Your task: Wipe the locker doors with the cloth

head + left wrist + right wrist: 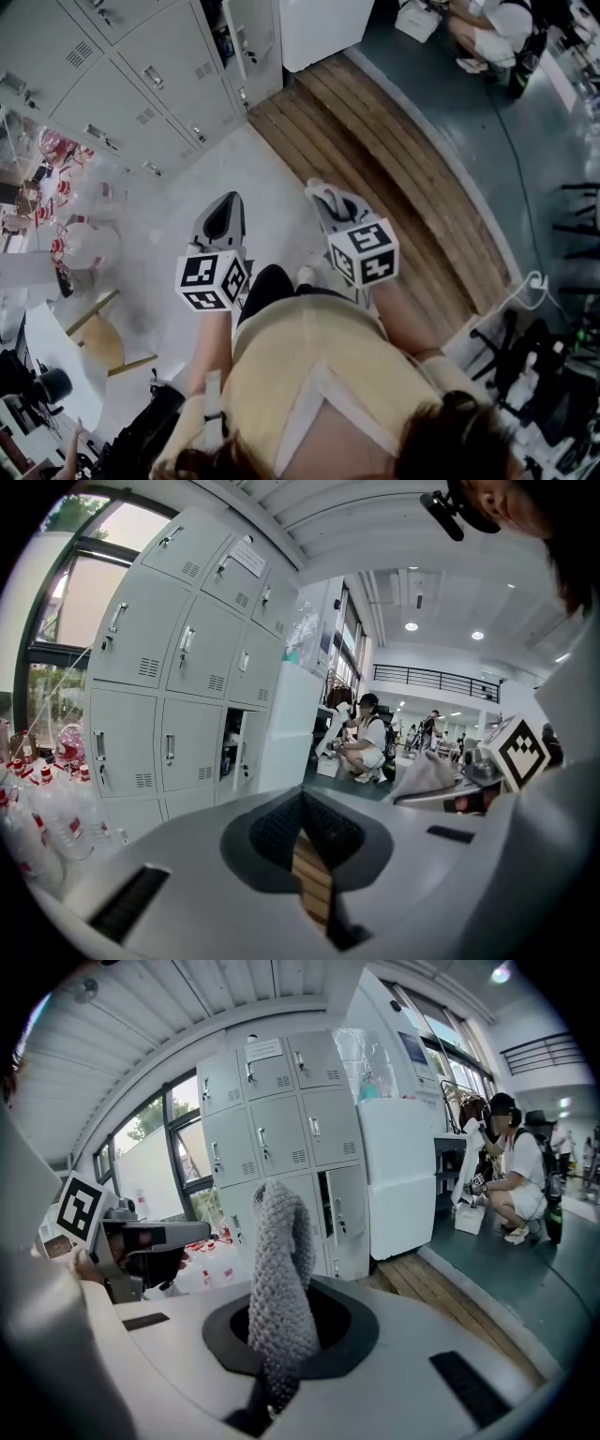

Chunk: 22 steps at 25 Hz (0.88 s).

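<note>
A soft grey knitted cloth (278, 1251) is pinched in the right tongs (281, 1335), well apart from the pale grey metal locker doors (281, 1129). The left tongs (303, 841) are pressed together on nothing. The cloth is judged light and floppy, and is best held at a bunched fold.

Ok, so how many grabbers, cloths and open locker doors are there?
Grippers: 2, the left gripper and the right gripper
Cloths: 1, the cloth pinched in the right gripper
Open doors: 1, the open locker door
Total: 4
</note>
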Each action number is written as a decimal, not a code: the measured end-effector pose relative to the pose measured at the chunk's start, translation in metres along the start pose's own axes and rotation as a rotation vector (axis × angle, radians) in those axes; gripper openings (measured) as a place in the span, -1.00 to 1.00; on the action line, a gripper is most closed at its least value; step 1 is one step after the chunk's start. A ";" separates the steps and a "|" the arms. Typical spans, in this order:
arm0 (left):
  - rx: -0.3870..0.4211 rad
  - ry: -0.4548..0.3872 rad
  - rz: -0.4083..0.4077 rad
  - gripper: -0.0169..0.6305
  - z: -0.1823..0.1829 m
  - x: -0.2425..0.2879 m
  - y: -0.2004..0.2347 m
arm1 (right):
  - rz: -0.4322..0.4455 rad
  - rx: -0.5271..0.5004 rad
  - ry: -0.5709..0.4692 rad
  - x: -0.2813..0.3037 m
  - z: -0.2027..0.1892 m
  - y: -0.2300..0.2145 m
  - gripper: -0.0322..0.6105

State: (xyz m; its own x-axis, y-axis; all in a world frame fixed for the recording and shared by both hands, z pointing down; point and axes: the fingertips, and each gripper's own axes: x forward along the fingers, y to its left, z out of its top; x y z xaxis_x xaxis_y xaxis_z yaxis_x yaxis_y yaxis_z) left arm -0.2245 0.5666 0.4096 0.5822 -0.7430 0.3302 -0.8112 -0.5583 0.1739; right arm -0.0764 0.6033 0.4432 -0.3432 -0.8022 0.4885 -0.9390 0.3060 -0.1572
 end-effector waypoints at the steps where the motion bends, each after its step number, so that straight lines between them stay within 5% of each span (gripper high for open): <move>1: -0.003 0.003 0.006 -0.98 -0.001 0.001 0.001 | 0.001 0.003 0.002 0.001 0.000 -0.003 -0.86; 11: 0.001 0.010 0.024 -0.98 0.012 0.042 0.017 | 0.000 0.024 0.023 0.036 0.014 -0.033 -0.86; 22: 0.010 -0.006 -0.006 -0.98 0.060 0.153 0.068 | -0.008 -0.009 0.048 0.123 0.070 -0.083 -0.86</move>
State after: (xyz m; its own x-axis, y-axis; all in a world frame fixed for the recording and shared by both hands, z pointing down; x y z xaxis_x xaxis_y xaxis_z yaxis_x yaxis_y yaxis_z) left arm -0.1873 0.3926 0.4159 0.5875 -0.7419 0.3233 -0.8070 -0.5665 0.1665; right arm -0.0426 0.4439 0.4564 -0.3342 -0.7794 0.5299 -0.9413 0.3047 -0.1456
